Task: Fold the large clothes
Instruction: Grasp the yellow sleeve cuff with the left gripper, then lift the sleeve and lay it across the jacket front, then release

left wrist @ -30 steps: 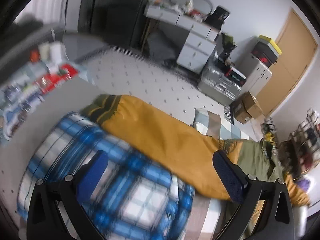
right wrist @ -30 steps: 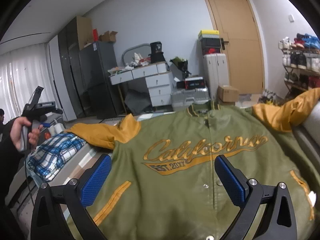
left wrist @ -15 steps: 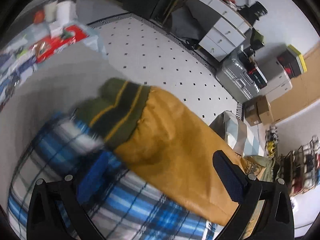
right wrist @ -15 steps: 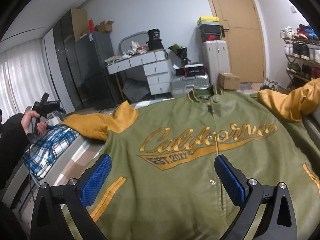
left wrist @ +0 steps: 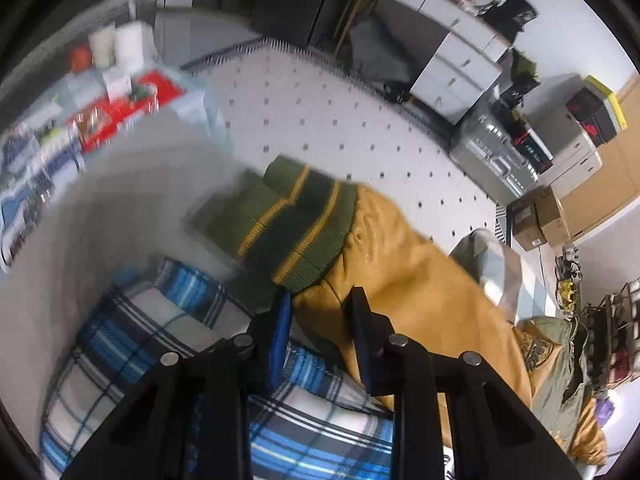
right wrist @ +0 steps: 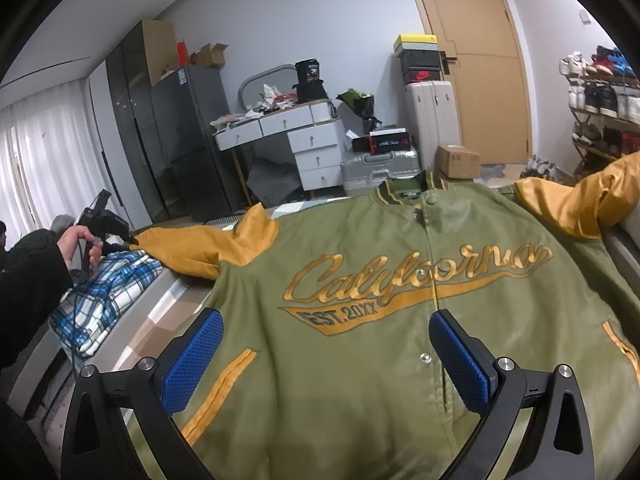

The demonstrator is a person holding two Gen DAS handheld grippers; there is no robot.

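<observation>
An olive jacket with mustard sleeves and a "California" script lies spread, front up, on the bed. Its left sleeve ends in a striped green cuff that rests partly on a folded blue plaid garment. My left gripper is closing, and its blue pads pinch the mustard sleeve fabric just below the cuff. The right wrist view shows that gripper small at the far left, held by a hand. My right gripper hovers open over the jacket's lower front with nothing between its fingers.
The blue plaid garment sits at the bed's left edge. Beyond the bed stand a white drawer desk, a silver suitcase, a cardboard box and a shoe rack. Cluttered shelves lie left of the bed.
My left gripper dropped toward the sleeve end and its jaws went from wide open to nearly together around the fabric below the cuff. The right gripper stayed open and barely moved.
</observation>
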